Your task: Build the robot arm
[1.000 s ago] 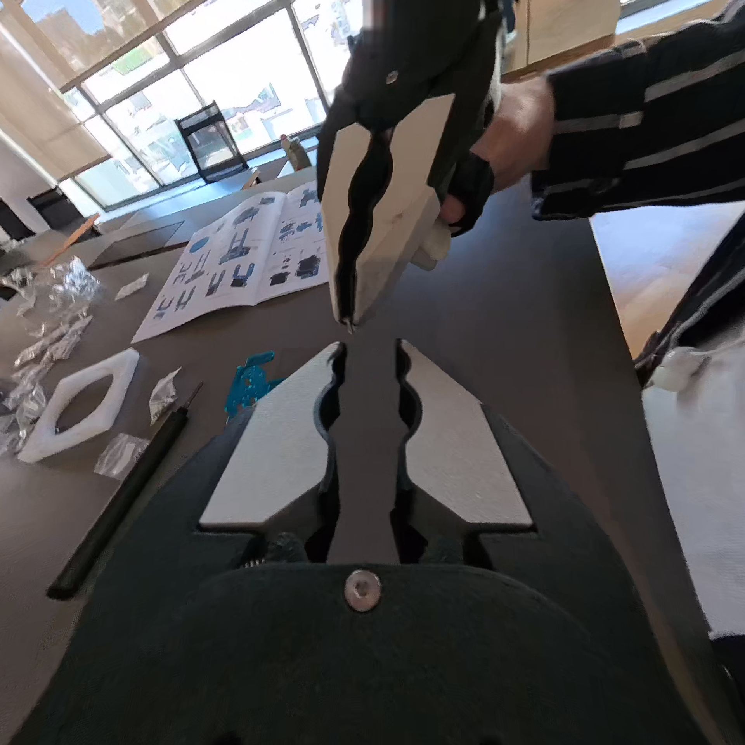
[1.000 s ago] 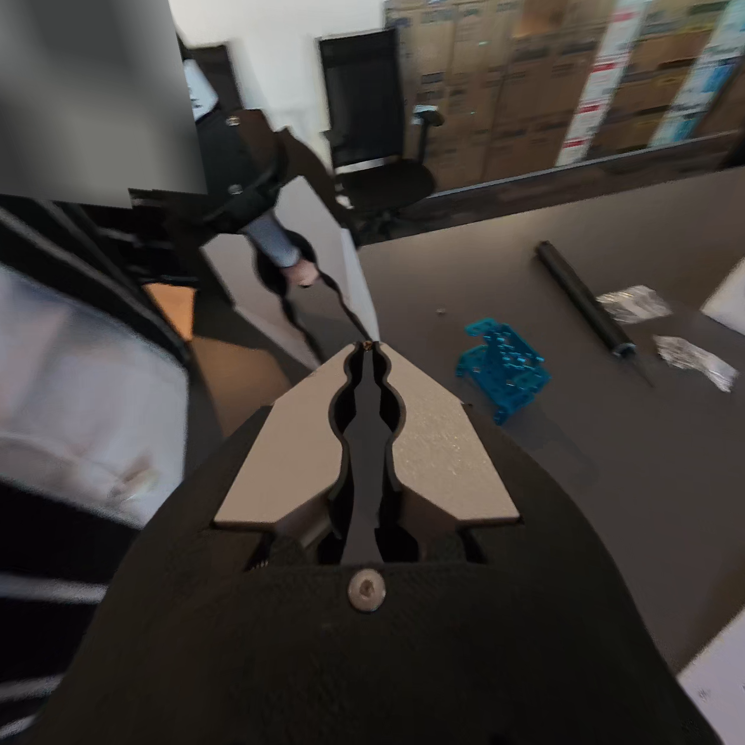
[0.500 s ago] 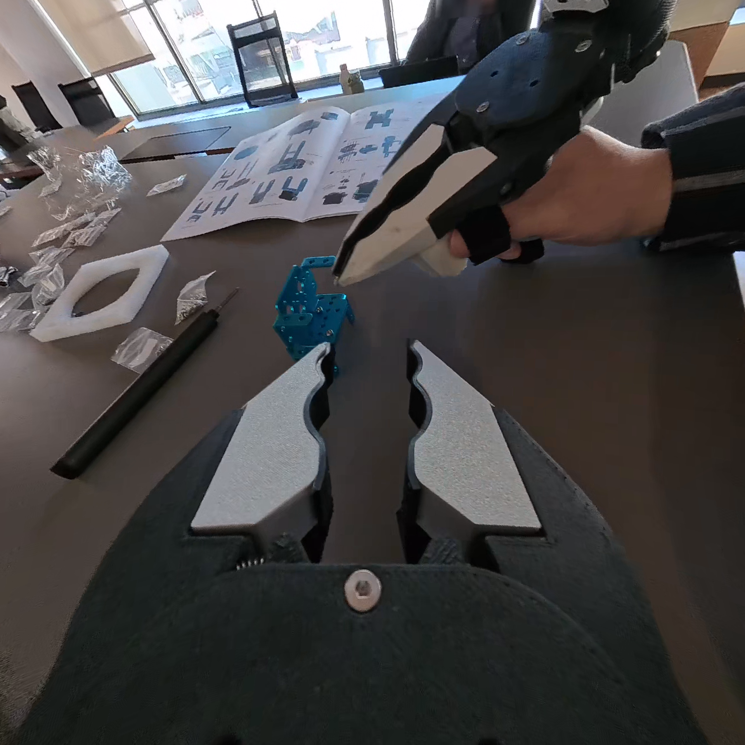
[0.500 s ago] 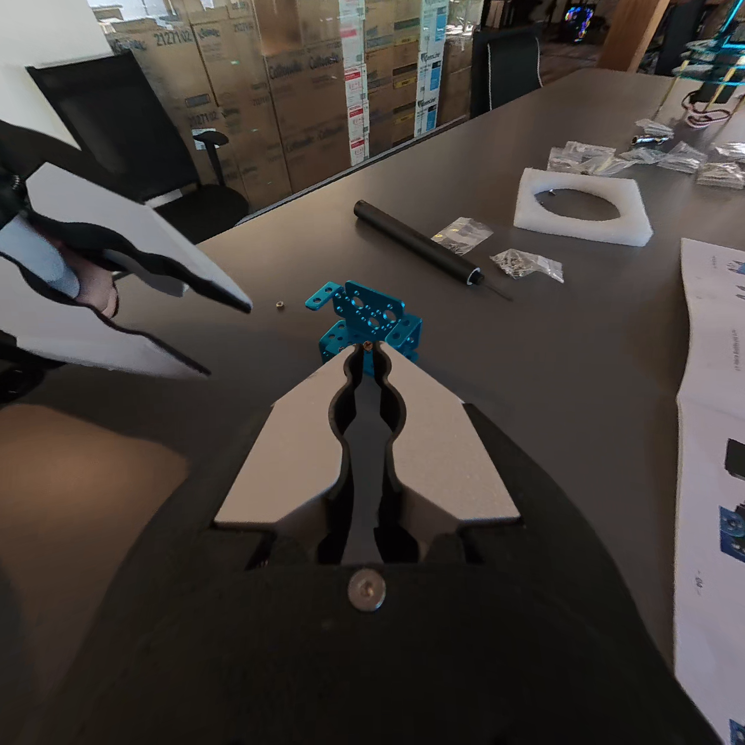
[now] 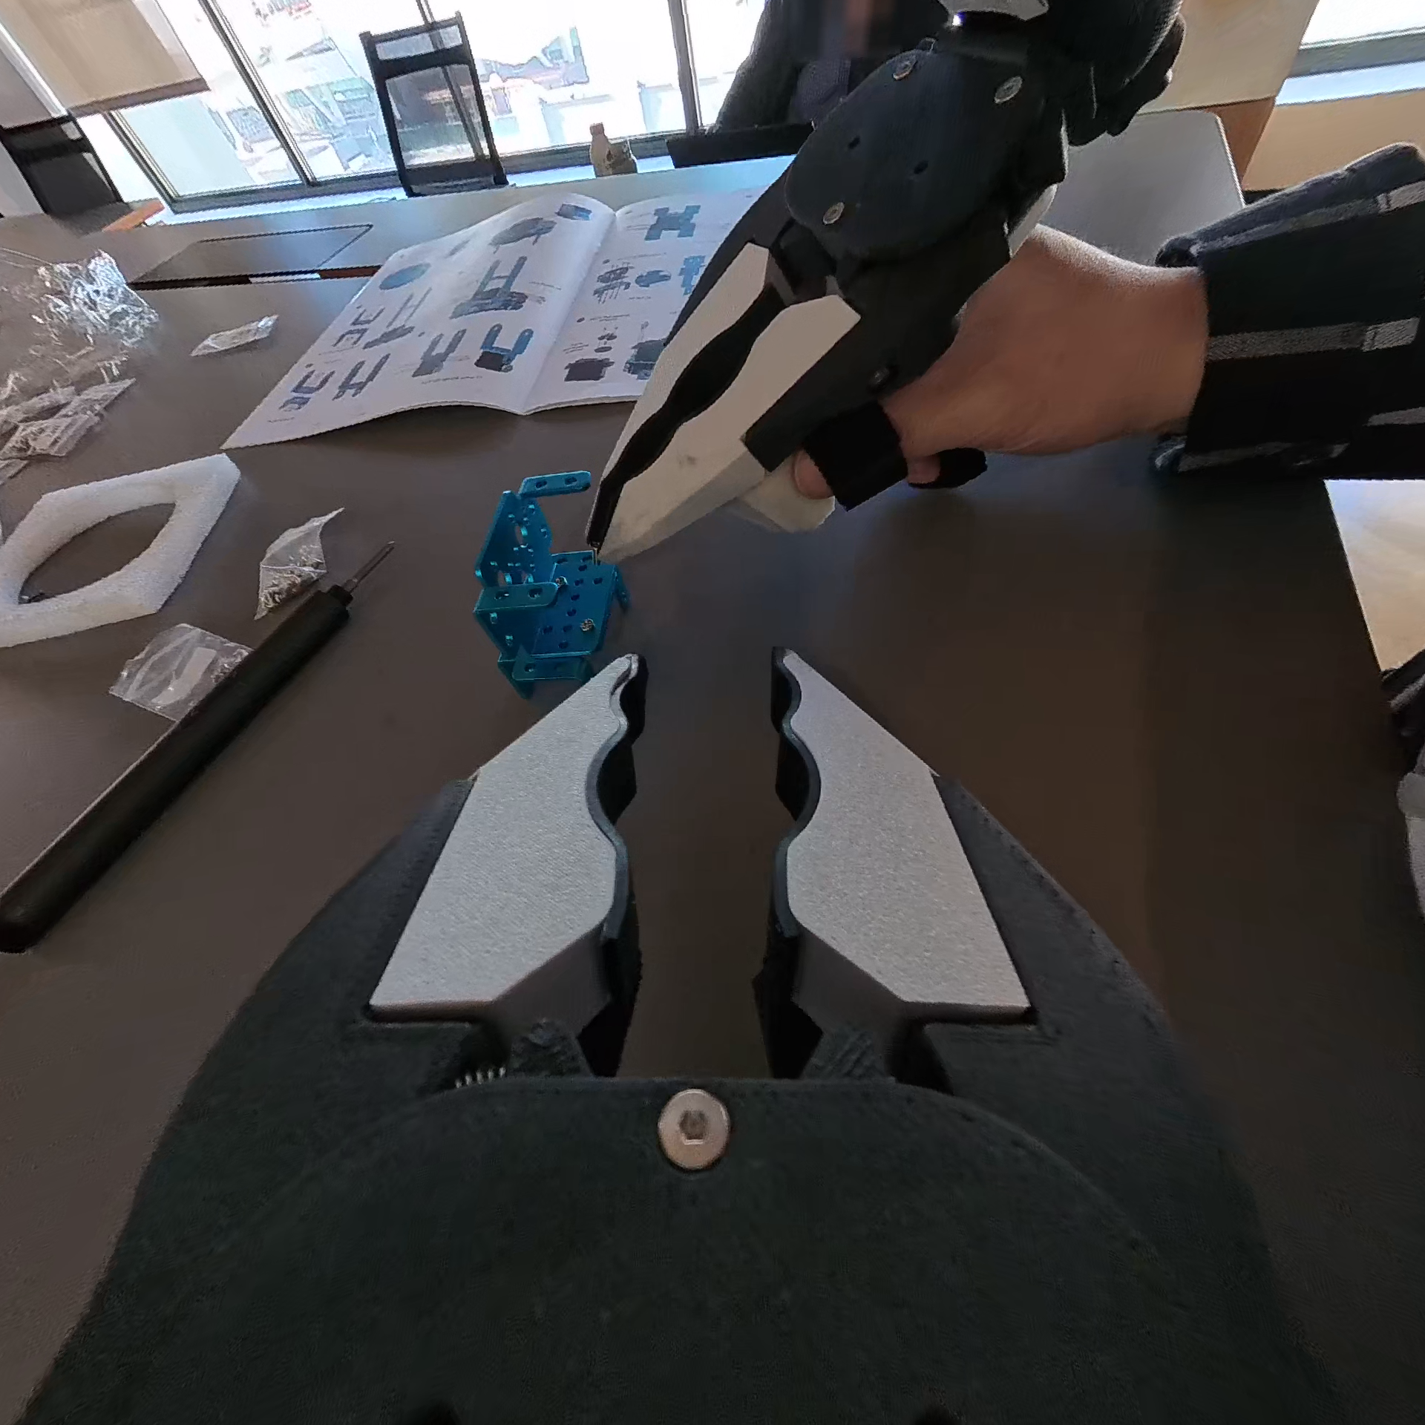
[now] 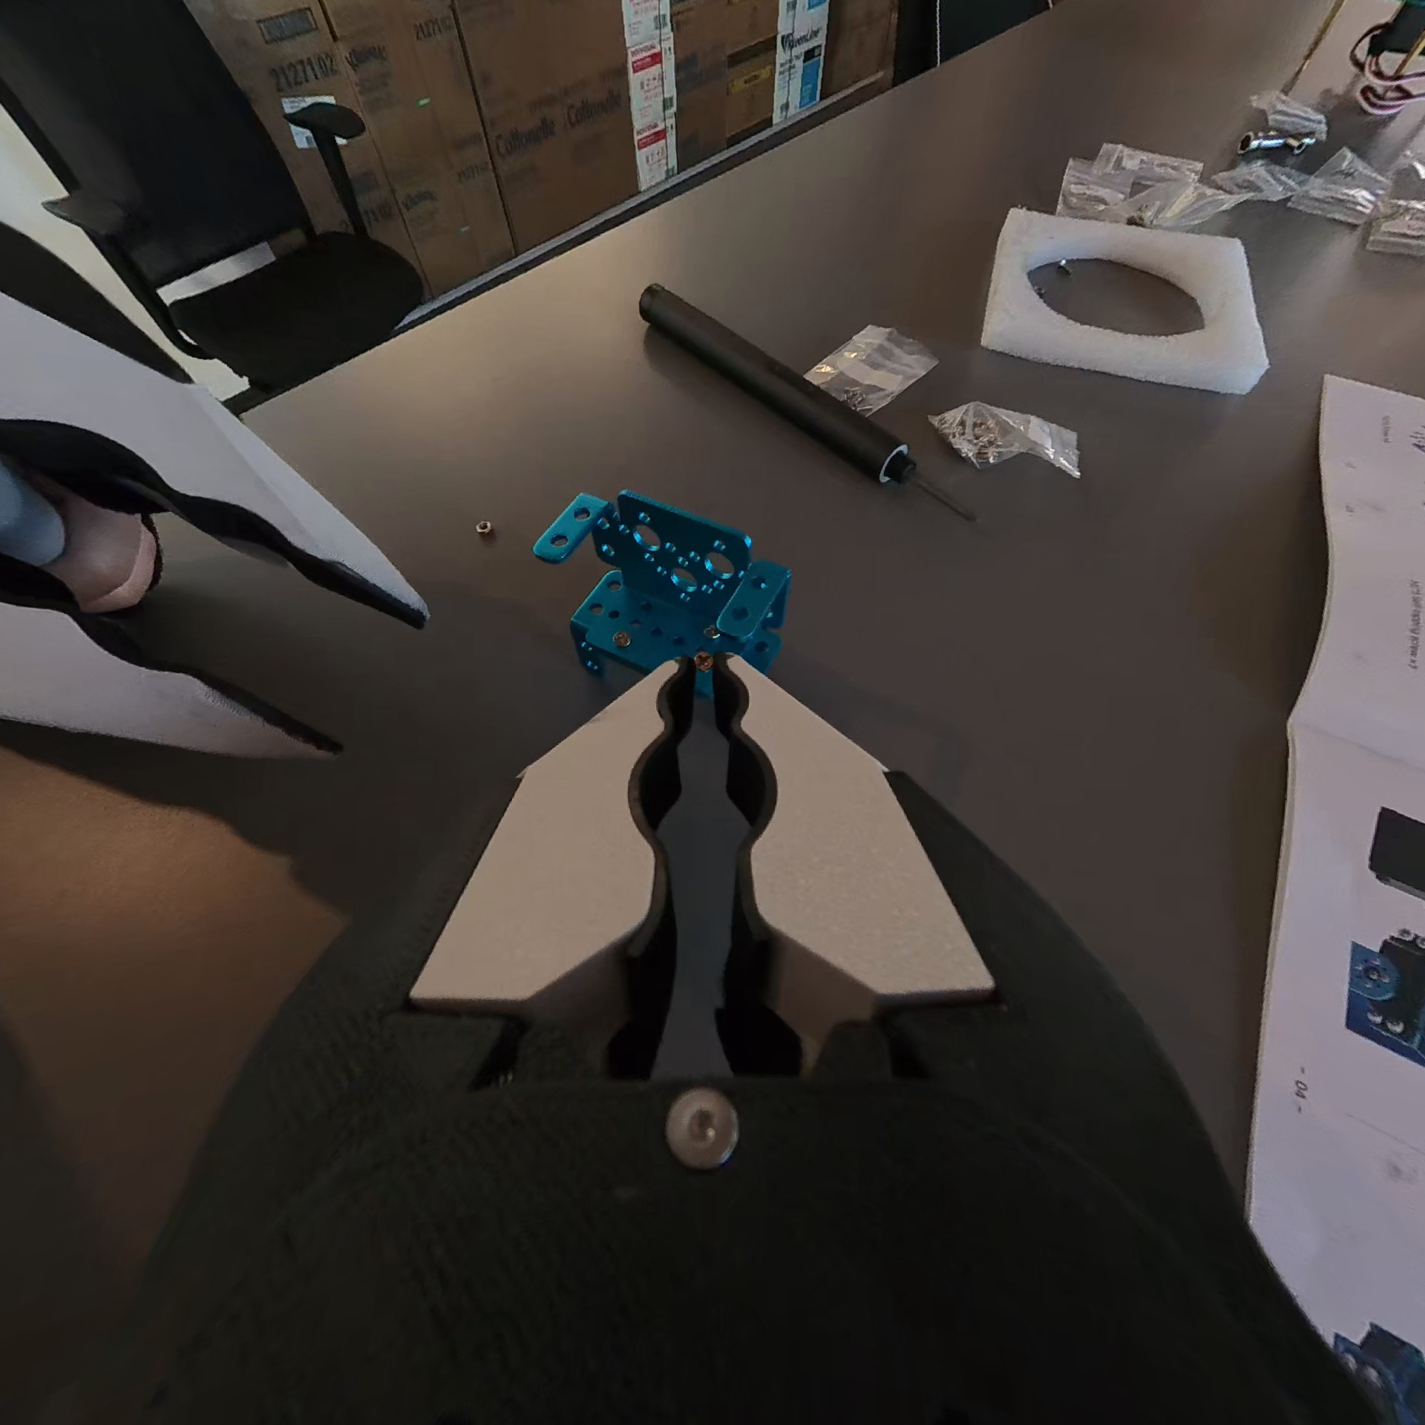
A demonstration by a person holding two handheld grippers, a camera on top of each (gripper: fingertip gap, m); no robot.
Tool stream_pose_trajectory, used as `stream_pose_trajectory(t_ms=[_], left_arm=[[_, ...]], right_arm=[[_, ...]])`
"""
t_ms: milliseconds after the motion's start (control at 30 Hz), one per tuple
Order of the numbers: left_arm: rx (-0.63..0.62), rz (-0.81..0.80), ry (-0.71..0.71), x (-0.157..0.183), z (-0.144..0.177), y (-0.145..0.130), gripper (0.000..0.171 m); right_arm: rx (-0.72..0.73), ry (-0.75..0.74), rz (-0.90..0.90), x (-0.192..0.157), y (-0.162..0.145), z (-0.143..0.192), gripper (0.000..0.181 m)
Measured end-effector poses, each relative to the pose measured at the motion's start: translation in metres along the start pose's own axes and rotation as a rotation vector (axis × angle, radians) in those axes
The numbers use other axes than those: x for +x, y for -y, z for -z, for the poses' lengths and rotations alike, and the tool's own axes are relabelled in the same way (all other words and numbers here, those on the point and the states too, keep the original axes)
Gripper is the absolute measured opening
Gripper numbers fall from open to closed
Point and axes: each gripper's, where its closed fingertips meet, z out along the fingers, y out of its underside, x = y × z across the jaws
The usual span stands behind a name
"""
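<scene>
A small brass-coloured nut point(image 6: 703, 661) is pinched at the very tips of the right gripper point(image 6: 702, 669), whose jaws are drawn nearly together around it. In the right wrist view the blue metal bracket assembly point(image 6: 669, 586) is seen standing on the dark table point(image 6: 1002, 617) directly at 12 o'clock from those tips, which appear to be just at its near edge; contact cannot be confirmed. The left gripper point(image 5: 703, 678) is held with its jaws well apart and nothing between them, low over the table; in its own view the bracket assembly point(image 5: 540, 590) lies at about 11 o'clock, just beyond the left fingertip. The right gripper point(image 5: 605, 540) is seen there slanting down from 2 o'clock, gripped by a hand point(image 5: 1056, 362) in a striped sleeve point(image 5: 1311, 347). A loose nut point(image 6: 485, 529) lies on the table at 10 o'clock of the assembly. Farther out, a black screwdriver point(image 6: 771, 378), small plastic bags of hardware point(image 6: 1002, 439), a white foam frame point(image 6: 1126, 308) and an open instruction booklet point(image 5: 493, 308) are laid on the table.
</scene>
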Motion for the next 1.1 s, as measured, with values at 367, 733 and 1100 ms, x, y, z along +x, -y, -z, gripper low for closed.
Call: stream_pose_trajectory(t_ms=[367,733,1100], left_arm=[[0.003,0.001,-0.001,-0.0002,-0.0001,0.0003,0.029],[0.01,-0.001,0.004,-0.001,0.0006,0.001,0.028],[0.016,0.003,0.004,-0.0014,0.0014,0.0016,0.028]], right_arm=[[-0.038,0.047,-0.023,-0.002,-0.002,-0.0047,0.004],[-0.066,0.063,-0.037,-0.0028,-0.003,-0.0034,0.004],[-0.091,0.078,-0.044,-0.0049,-0.0052,-0.0038,0.004]])
